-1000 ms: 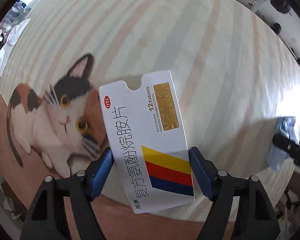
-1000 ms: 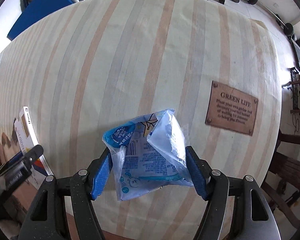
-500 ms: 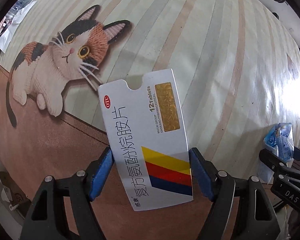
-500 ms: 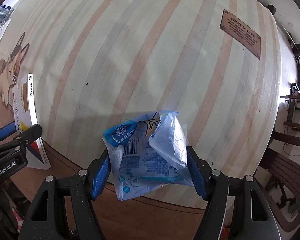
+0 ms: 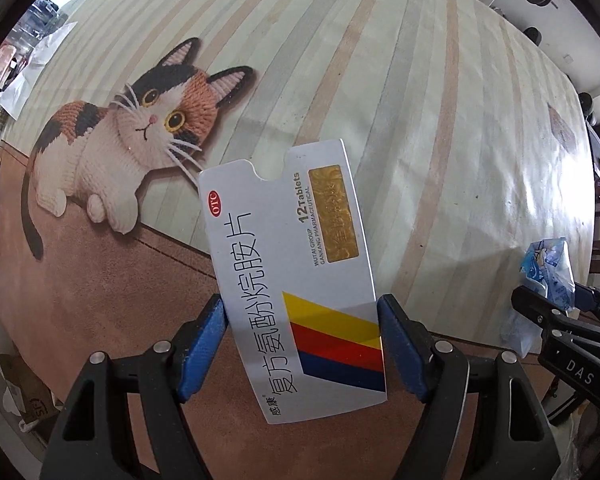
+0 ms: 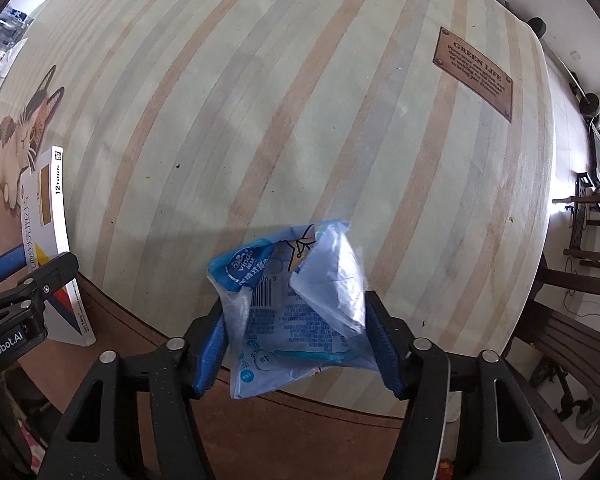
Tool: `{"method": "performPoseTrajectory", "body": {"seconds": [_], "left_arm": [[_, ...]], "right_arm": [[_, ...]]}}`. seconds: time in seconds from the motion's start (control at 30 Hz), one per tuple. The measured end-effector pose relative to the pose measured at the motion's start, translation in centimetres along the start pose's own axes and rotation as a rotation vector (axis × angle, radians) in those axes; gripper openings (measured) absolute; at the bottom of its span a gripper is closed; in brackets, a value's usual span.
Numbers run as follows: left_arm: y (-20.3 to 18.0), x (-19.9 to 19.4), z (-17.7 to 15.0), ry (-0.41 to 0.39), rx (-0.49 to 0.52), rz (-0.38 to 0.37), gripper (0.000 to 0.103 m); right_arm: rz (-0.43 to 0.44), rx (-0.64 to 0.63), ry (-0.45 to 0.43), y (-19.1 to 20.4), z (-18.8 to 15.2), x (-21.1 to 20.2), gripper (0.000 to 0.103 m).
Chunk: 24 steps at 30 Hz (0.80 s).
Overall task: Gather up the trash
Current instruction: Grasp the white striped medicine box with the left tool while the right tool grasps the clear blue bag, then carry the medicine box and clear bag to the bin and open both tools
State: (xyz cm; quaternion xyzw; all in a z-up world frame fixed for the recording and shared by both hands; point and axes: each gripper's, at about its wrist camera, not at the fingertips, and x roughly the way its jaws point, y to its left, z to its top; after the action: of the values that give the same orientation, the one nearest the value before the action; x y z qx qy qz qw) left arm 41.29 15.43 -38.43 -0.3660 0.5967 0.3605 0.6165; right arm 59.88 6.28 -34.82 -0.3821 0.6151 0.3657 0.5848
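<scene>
My left gripper [image 5: 302,344] pinches a white tablet box [image 5: 296,280] by its long edges, held above the striped mat [image 5: 420,120] near the printed cat [image 5: 140,128]. My right gripper [image 6: 296,344], jaws just closing, clamps a crumpled blue tissue wrapper [image 6: 292,304] over the mat's edge.

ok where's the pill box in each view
Left wrist: the pill box fills the centre, held between the left gripper pads.
Right wrist: the same box stands at the far left edge, seen edge-on.
Shared landmark: the cat picture on the mat.
</scene>
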Motion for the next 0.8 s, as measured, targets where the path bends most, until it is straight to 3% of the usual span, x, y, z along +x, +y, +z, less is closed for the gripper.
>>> {"method": "performPoseTrajectory", "body": {"seconds": [0.2, 0.43, 0.63, 0.8], "left_arm": [[0.9, -4.8, -2.3, -0.104, -0.003, -0.034, 0.074], [4.2, -10.7, -7.2, -0.215, -0.024, -0.083, 0.074], [8.3, -14.0, -14.8, -0.288, -0.043, -0.143, 0.074], [12.3, -15.3, -23.4, -0.318, -0.077, -0.221, 0.074]], "right_arm": [[0.055, 0.055, -0.053, -1.0, -2.3, -2.5, 0.062], [0.112, 0.078, -0.156, 0.9, -7.5, -7.6, 0.062], [0.167, 0.080, -0.257, 4.2, -14.6, -12.6, 0.062], [0.212, 0.106, -0.321, 7.6, -24.0, -14.4, 0.062]]}}
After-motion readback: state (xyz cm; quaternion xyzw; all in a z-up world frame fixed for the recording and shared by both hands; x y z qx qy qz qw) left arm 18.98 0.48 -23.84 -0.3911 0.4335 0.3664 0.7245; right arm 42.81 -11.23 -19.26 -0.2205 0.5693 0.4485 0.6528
